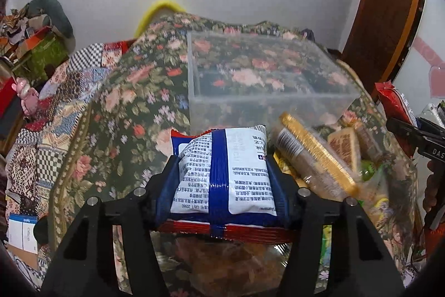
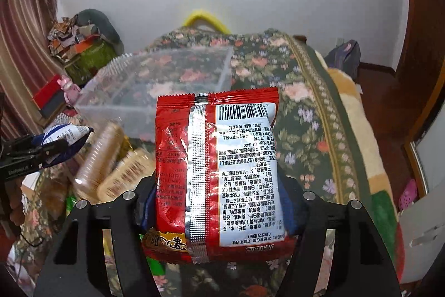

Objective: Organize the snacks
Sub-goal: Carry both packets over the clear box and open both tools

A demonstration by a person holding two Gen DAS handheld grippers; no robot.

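Note:
My left gripper [image 1: 222,171] is shut on a blue and white snack packet [image 1: 222,171], held above the floral cloth just in front of the clear plastic box [image 1: 267,102]. My right gripper [image 2: 219,196] is shut on a red and white snack packet [image 2: 217,157], held to the right of the clear box [image 2: 155,91]. The box is open on top and looks empty. Each gripper shows at the edge of the other's view, the right gripper [image 1: 411,135] with its red packet [image 1: 392,102] and the left gripper [image 2: 36,152] with its blue packet [image 2: 64,138].
A pile of snacks lies on the floral cloth [image 1: 133,107] by the box: a gold-edged biscuit tray [image 1: 311,155], tan cracker packs [image 2: 125,174] and a clear biscuit sleeve [image 2: 97,157]. A patchwork cloth [image 1: 55,113] is left. Boxes and clutter [image 2: 83,46] sit far left. A wooden door [image 1: 389,4] is right.

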